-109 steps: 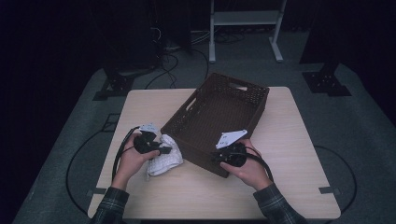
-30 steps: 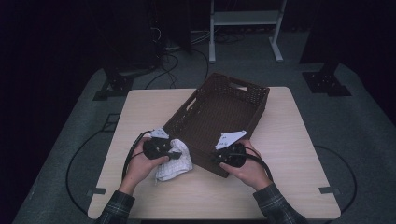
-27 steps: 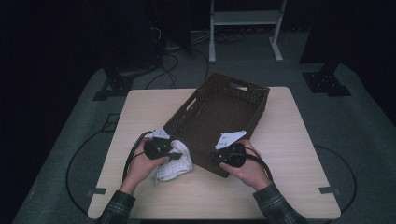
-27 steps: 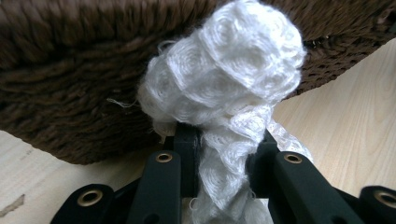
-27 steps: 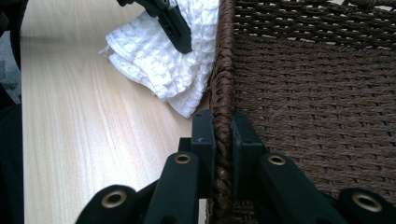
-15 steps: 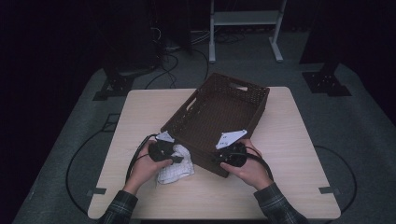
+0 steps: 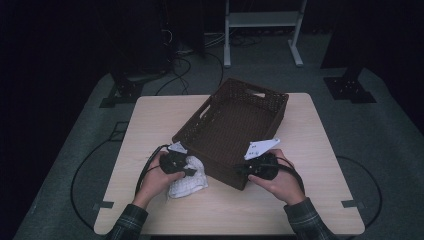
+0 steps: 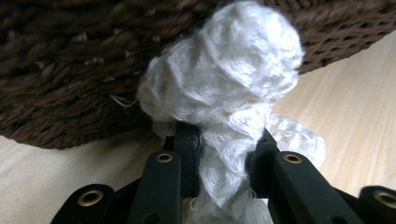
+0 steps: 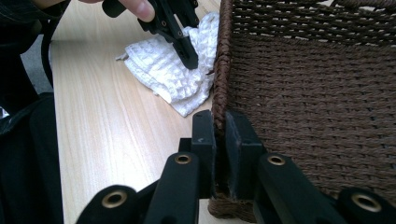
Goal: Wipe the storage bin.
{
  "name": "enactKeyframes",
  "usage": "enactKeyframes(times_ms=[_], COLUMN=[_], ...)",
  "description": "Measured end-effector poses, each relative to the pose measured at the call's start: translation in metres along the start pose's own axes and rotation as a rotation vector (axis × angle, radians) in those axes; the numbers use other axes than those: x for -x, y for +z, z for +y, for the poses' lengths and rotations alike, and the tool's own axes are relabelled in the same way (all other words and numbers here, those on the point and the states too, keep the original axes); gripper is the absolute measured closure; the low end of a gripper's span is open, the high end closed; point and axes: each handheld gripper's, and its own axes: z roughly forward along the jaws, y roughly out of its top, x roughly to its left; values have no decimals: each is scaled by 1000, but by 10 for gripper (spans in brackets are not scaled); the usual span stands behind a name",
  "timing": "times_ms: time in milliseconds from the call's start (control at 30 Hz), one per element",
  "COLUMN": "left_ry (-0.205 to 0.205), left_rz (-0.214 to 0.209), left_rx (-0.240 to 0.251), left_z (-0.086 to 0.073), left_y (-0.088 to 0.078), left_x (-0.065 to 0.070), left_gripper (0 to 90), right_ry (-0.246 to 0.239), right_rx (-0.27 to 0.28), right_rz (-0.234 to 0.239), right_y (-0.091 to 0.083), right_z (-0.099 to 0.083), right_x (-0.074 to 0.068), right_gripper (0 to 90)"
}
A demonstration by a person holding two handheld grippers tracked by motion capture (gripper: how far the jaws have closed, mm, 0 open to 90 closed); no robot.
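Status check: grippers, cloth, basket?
Left gripper shut on white cloth. Right gripper shut on basket corner. Cloth outside, against basket wall.

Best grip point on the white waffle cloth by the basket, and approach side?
Take the white waffle cloth at its bunched fold, coming level from the open table side. That fold stands up thick enough to pinch; the rest lies flat, and the wicker basket wall blocks the far side. The left gripper pinches there.

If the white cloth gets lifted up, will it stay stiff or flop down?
Probably flop. The white cloth bunches into soft folds where the left gripper pinches it, so the loose end would likely dangle. It looks light and fluffy, and its bumpy weave should keep it from slipping.
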Motion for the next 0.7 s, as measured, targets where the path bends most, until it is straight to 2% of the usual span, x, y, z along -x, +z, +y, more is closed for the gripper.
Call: enactKeyframes(times_ms=[167, 467, 700], left_ry=[3, 32, 42], left_rz=[-23, -27, -74], left_rx=[48, 138, 253], left_z=[4, 13, 19], left_y=[-11, -38, -59], left_x=[5, 15, 19], left_gripper=[711, 711, 711], right_ry=[-4, -13, -14], right_rx=[-3, 3, 4], right_rz=[-4, -17, -16], right_y=[2, 9, 10], right_z=[0, 5, 5], right_x=[-1, -7, -8], right_gripper=[828, 823, 822])
